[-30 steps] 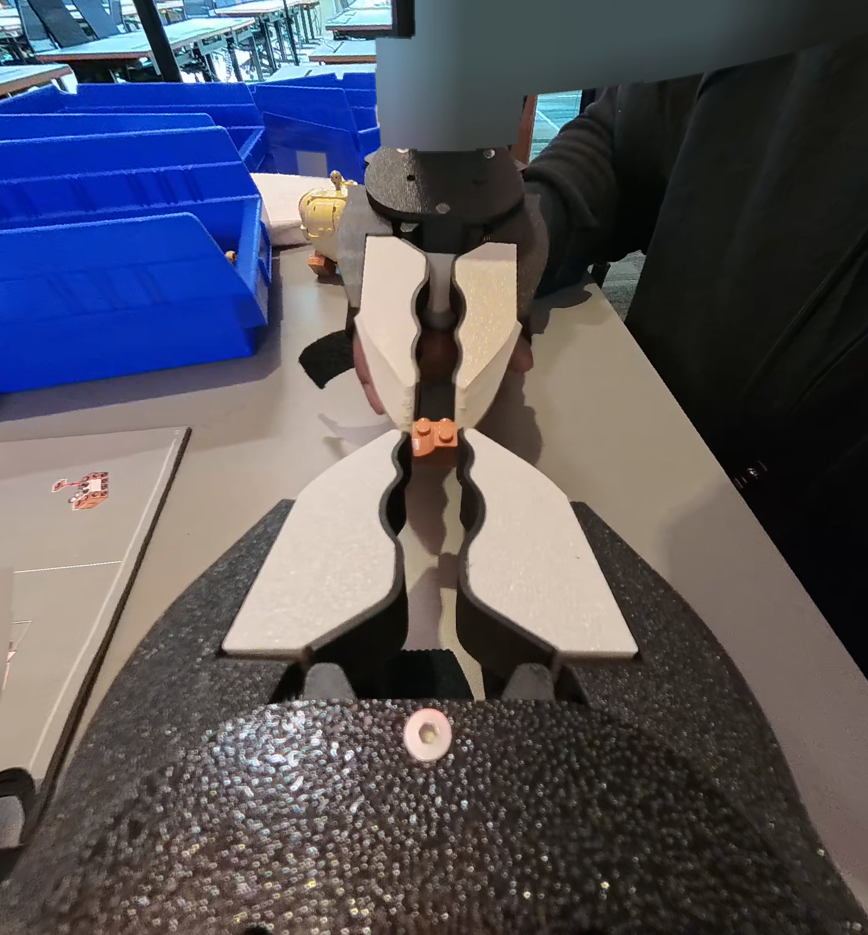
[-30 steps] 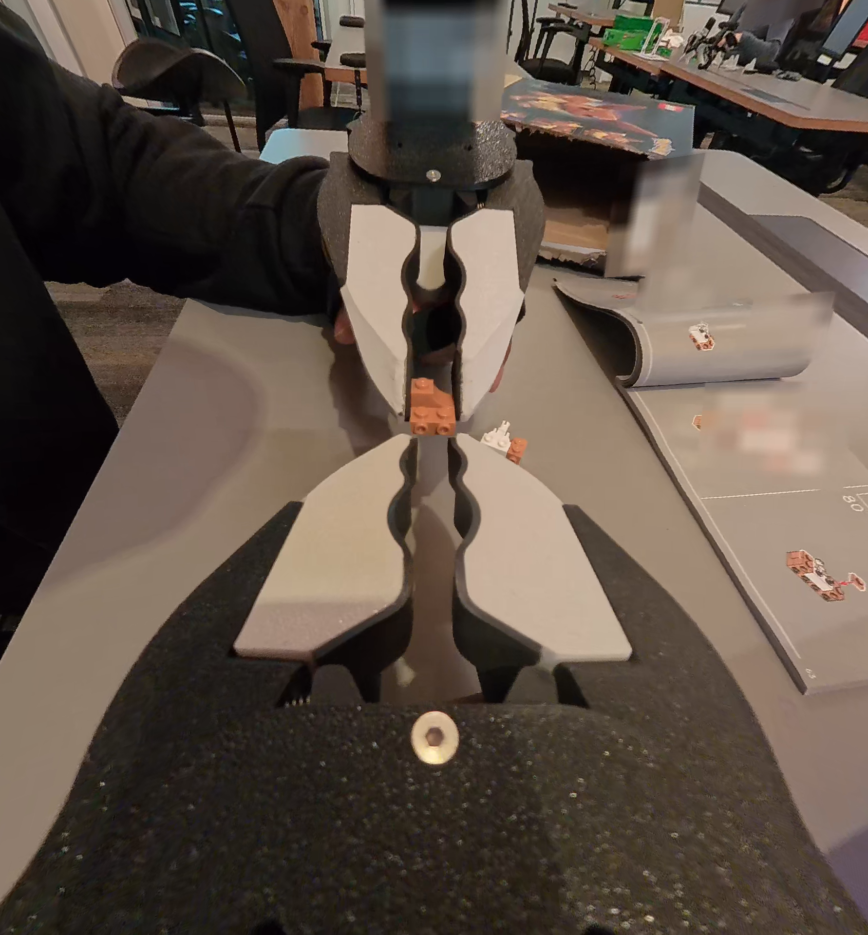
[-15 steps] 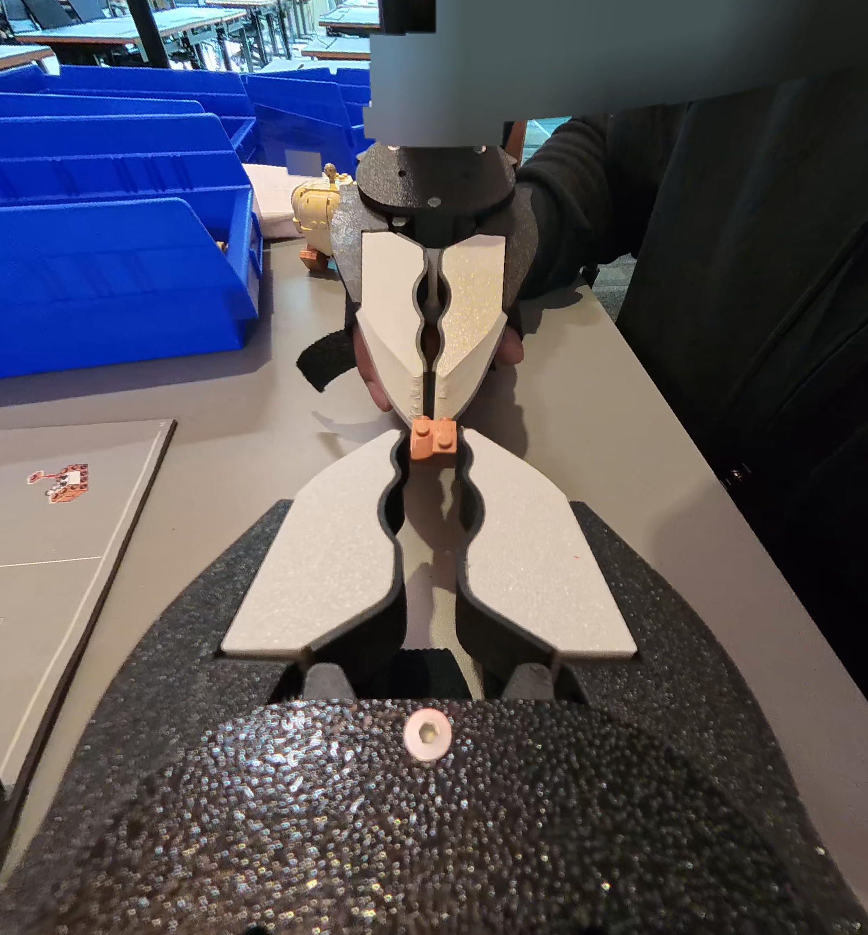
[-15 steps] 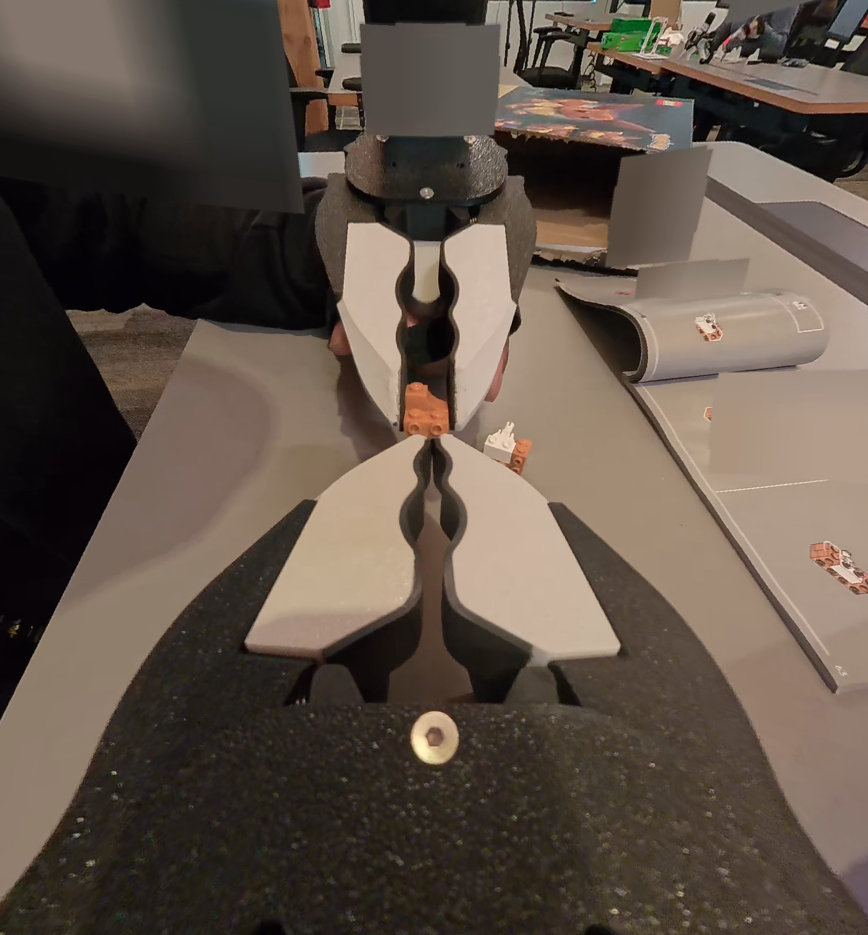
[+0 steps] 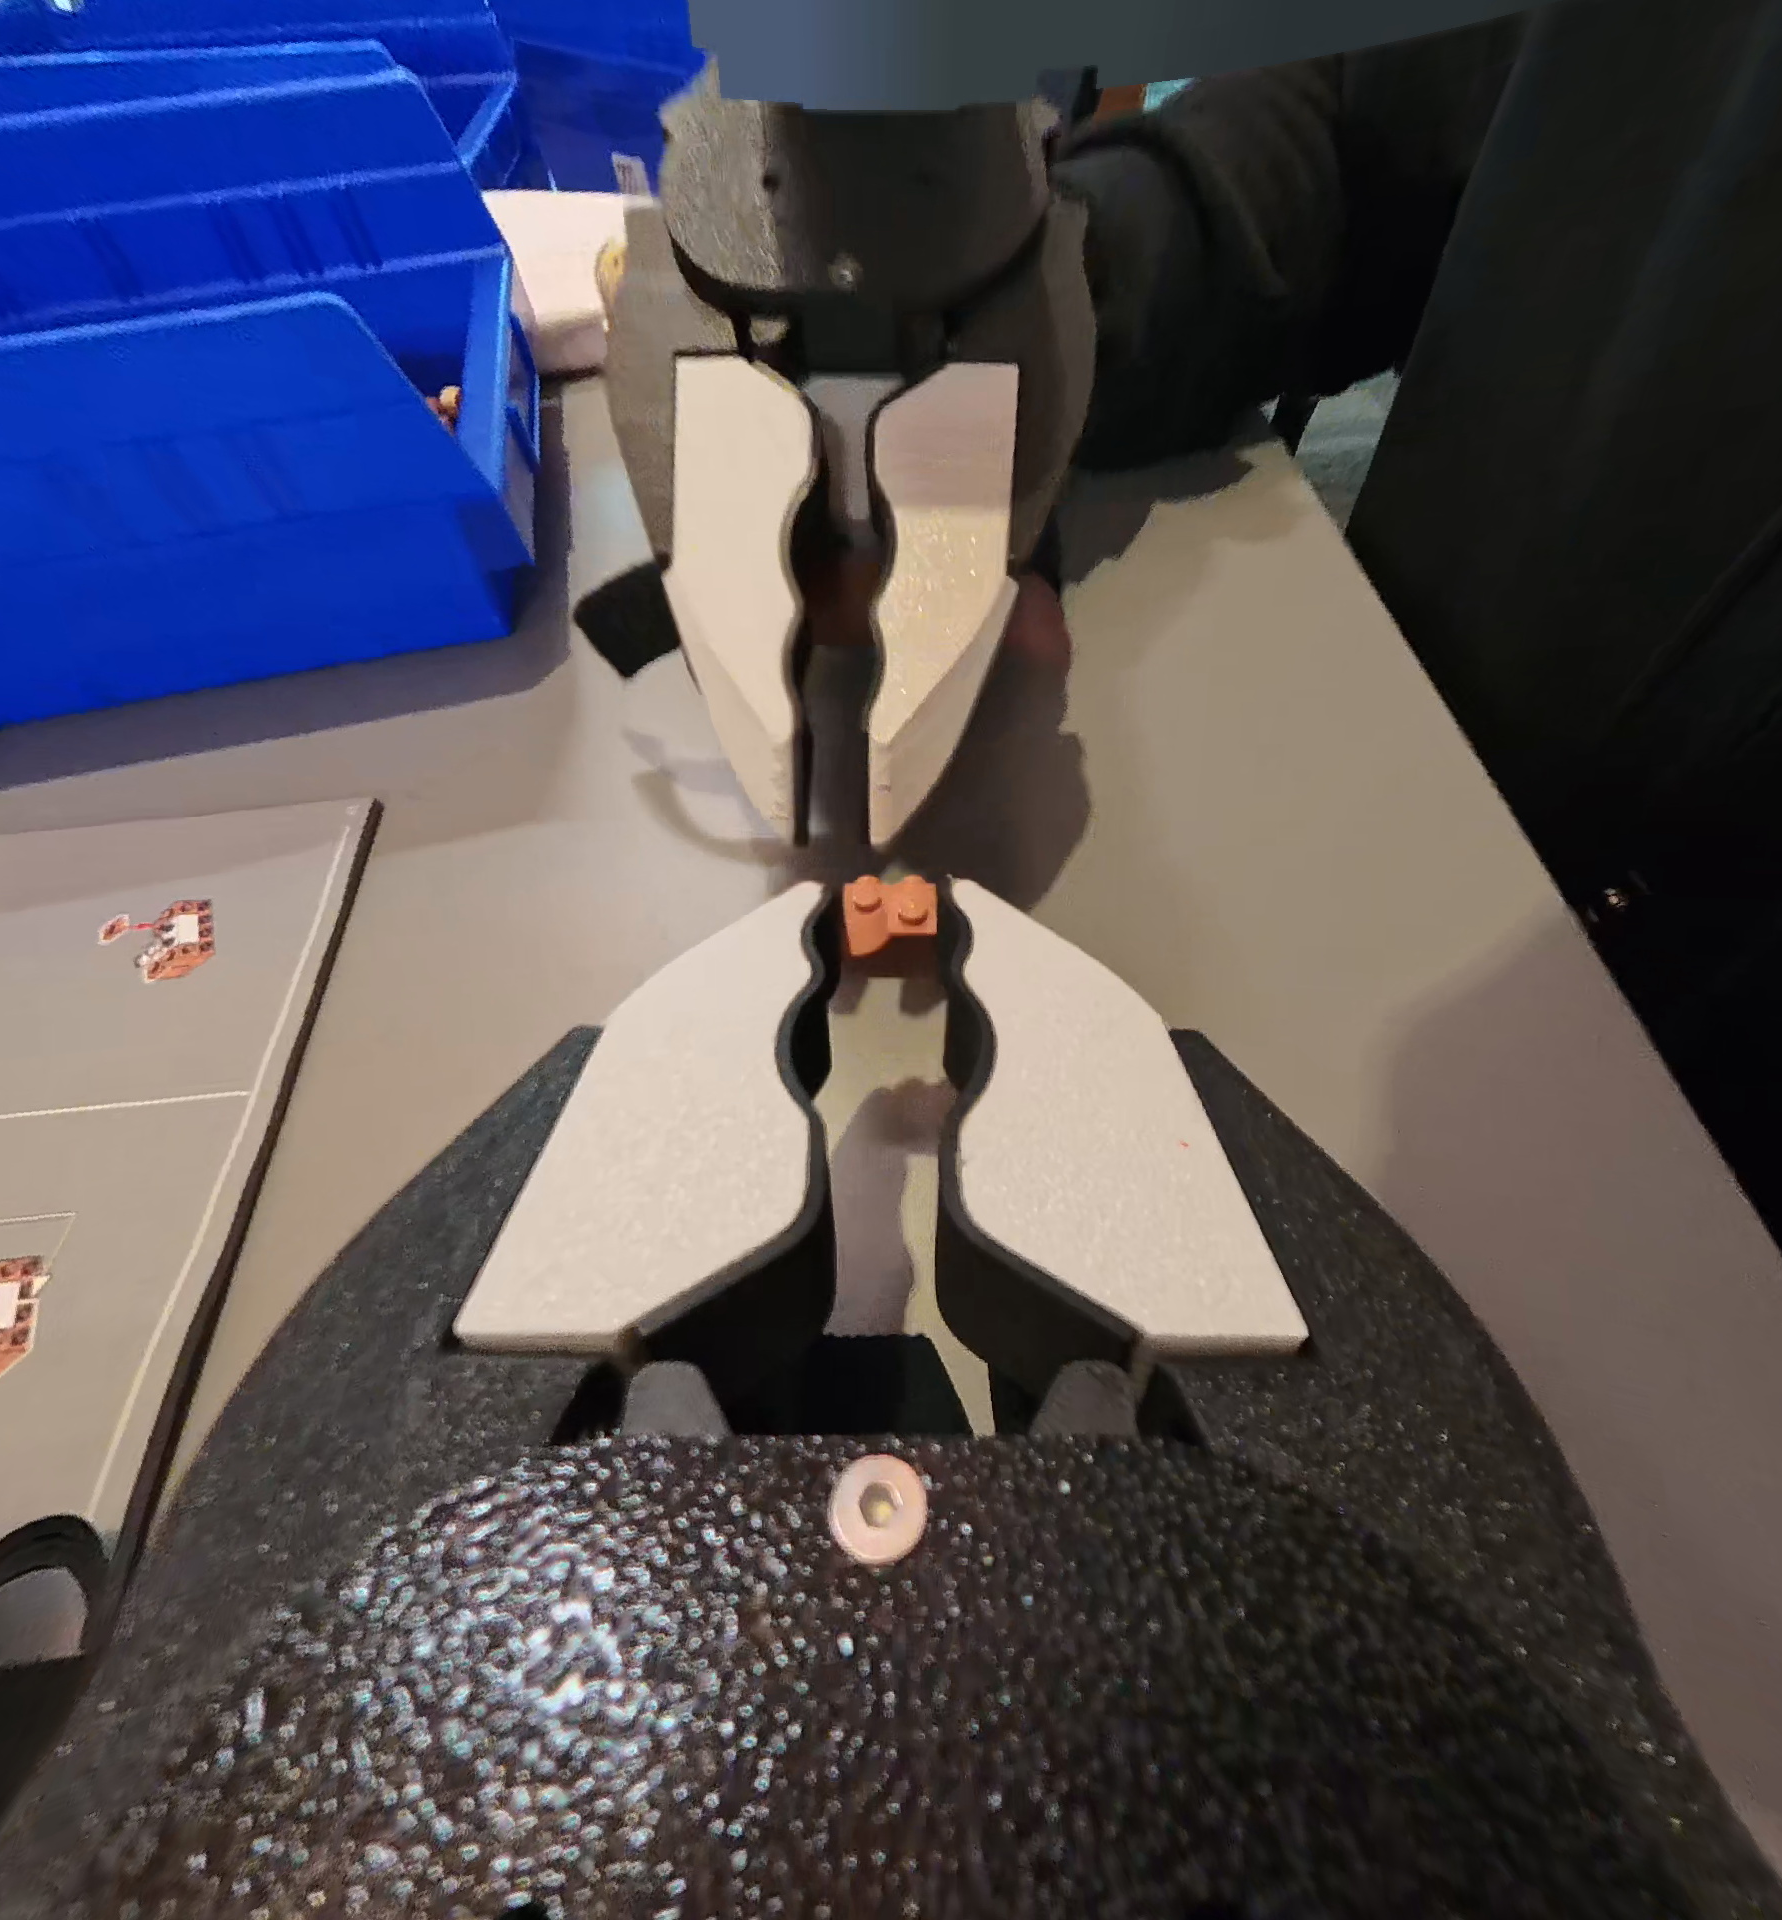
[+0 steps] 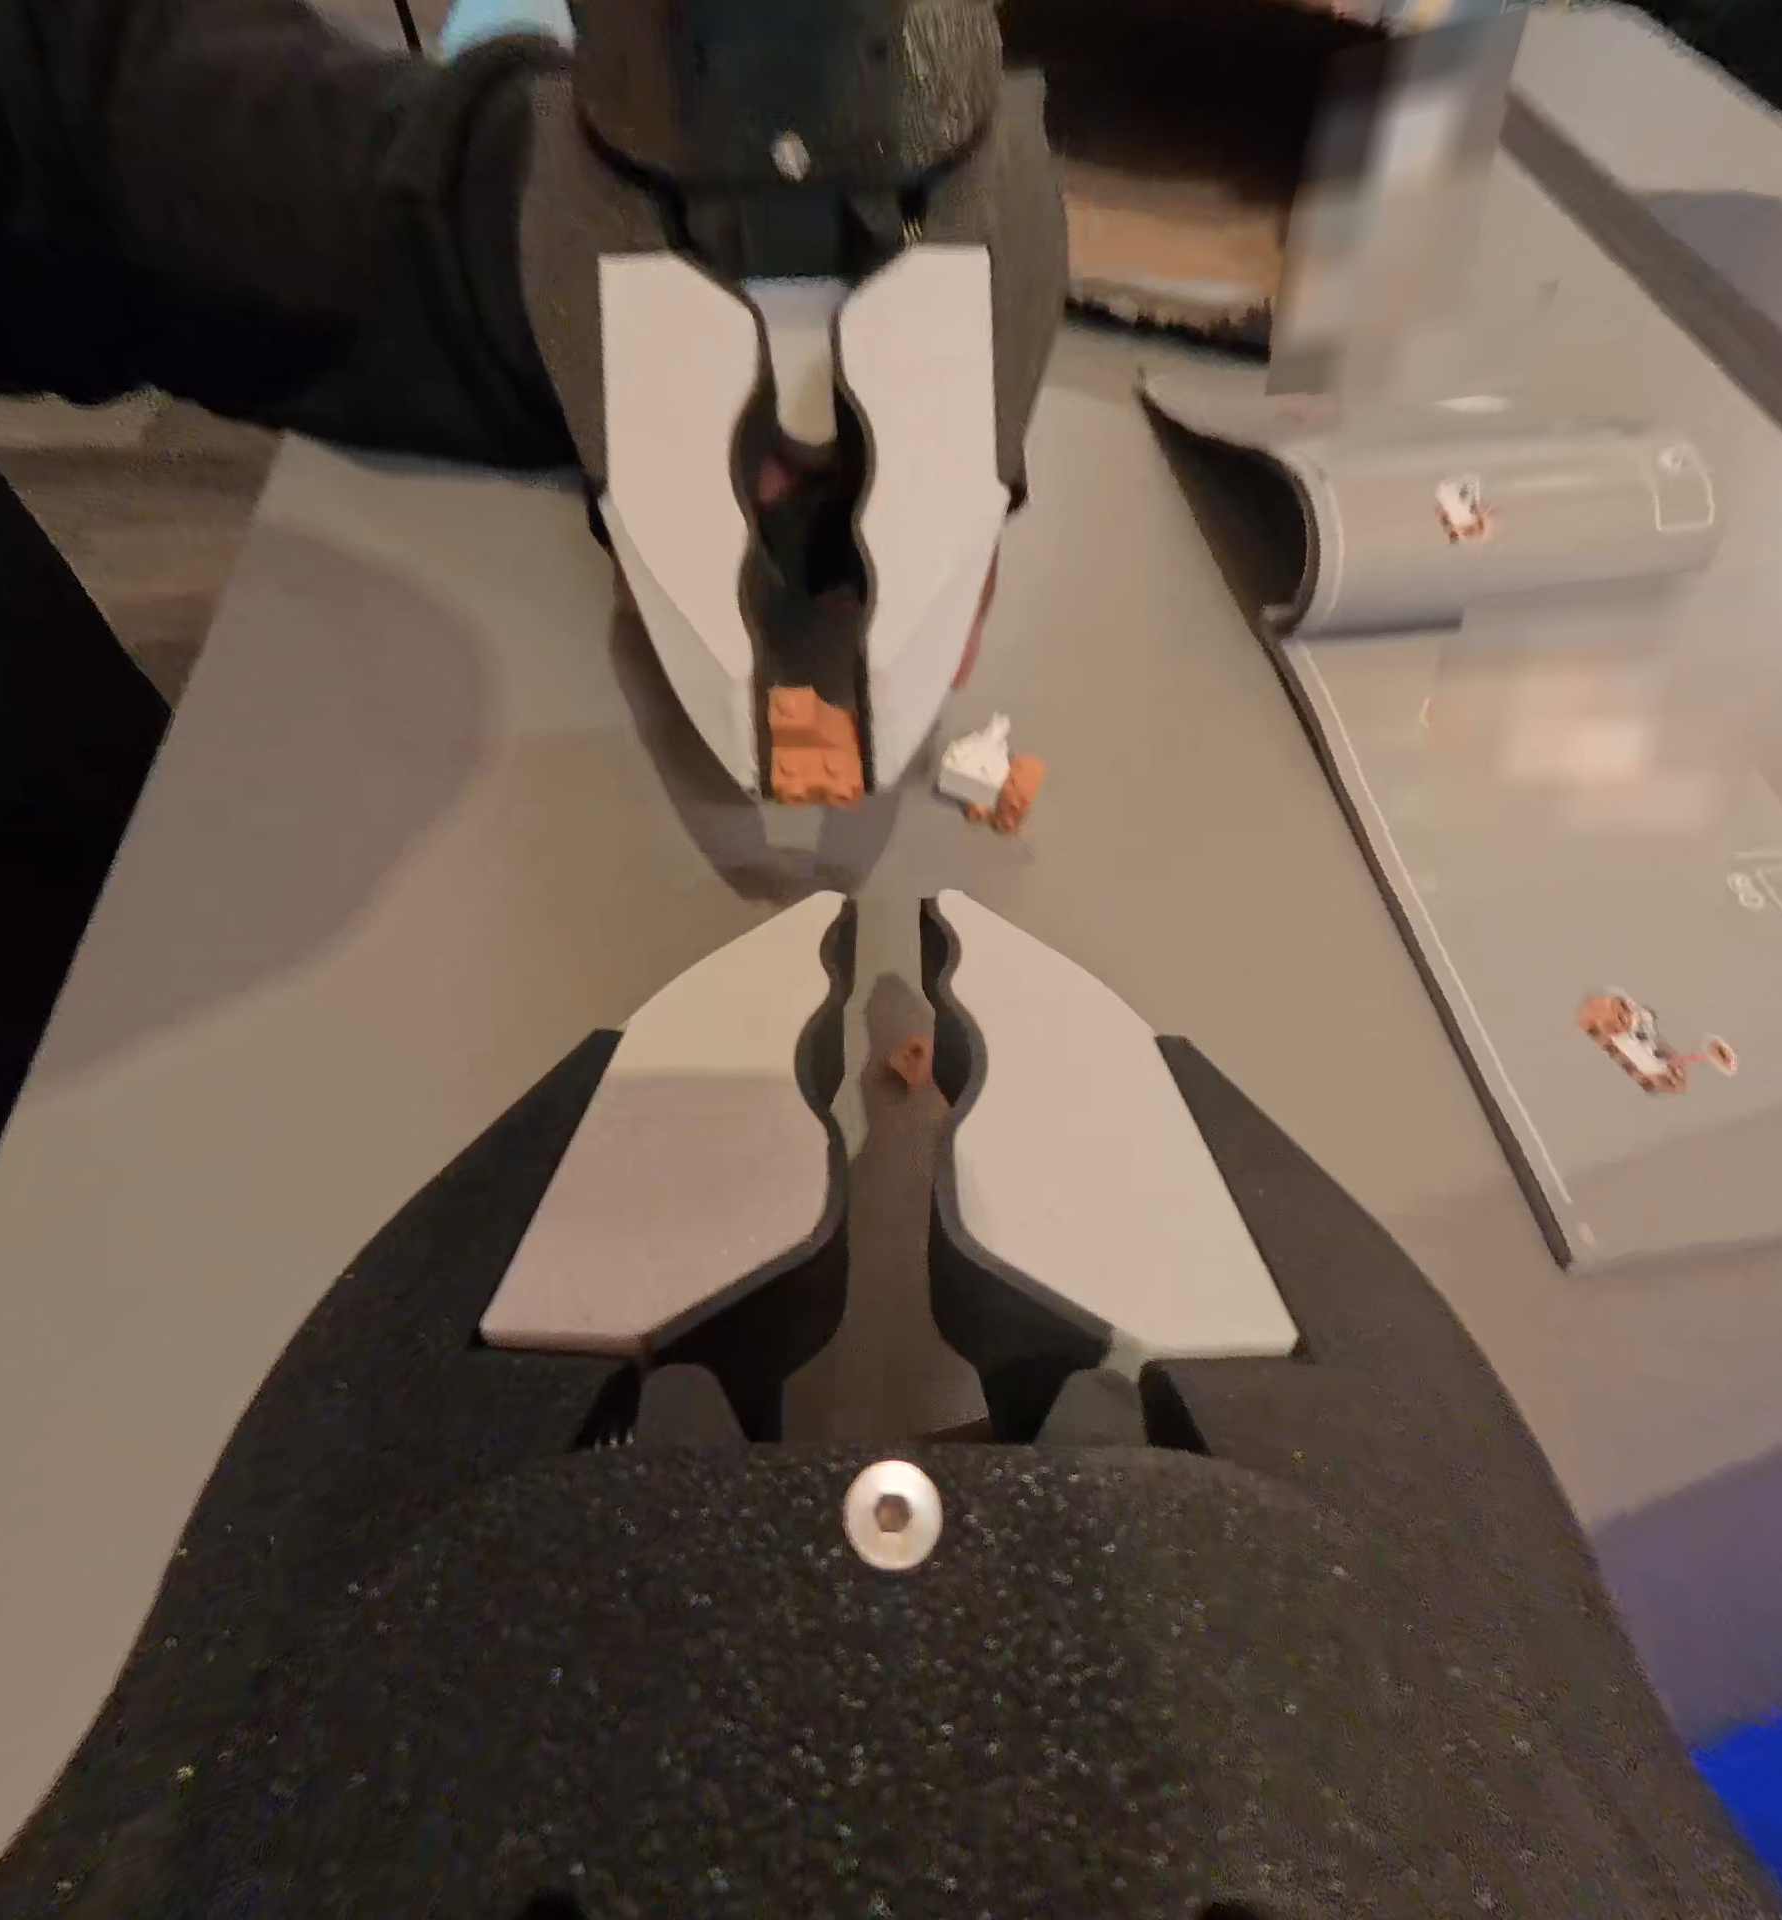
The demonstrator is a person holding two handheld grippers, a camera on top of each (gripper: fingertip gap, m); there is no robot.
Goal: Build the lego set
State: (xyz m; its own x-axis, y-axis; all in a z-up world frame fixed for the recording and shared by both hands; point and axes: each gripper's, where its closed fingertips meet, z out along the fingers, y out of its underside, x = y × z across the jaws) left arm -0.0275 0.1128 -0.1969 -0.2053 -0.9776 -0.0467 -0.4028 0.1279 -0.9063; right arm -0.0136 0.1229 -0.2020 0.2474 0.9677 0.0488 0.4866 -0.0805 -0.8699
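While the left claw (image 5: 889,925) grips an orange brick (image 5: 889,923), the right claw (image 6: 882,914) gapes bare.

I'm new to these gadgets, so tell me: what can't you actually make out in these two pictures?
- Blue bins, left wrist view: contents hidden by their walls.
- Booklet, left wrist view: cut off by the left edge.
- Small brown piece on the table, right wrist view: too blurred to tell its shape.

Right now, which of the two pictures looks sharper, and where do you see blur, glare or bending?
Left wrist view: mostly sharp; the orange brick in the left tongs is crisp, glare spots the black housing, and the table edge bows. Right wrist view: smeared by motion blur, worst at the booklet and the small white-and-orange piece.
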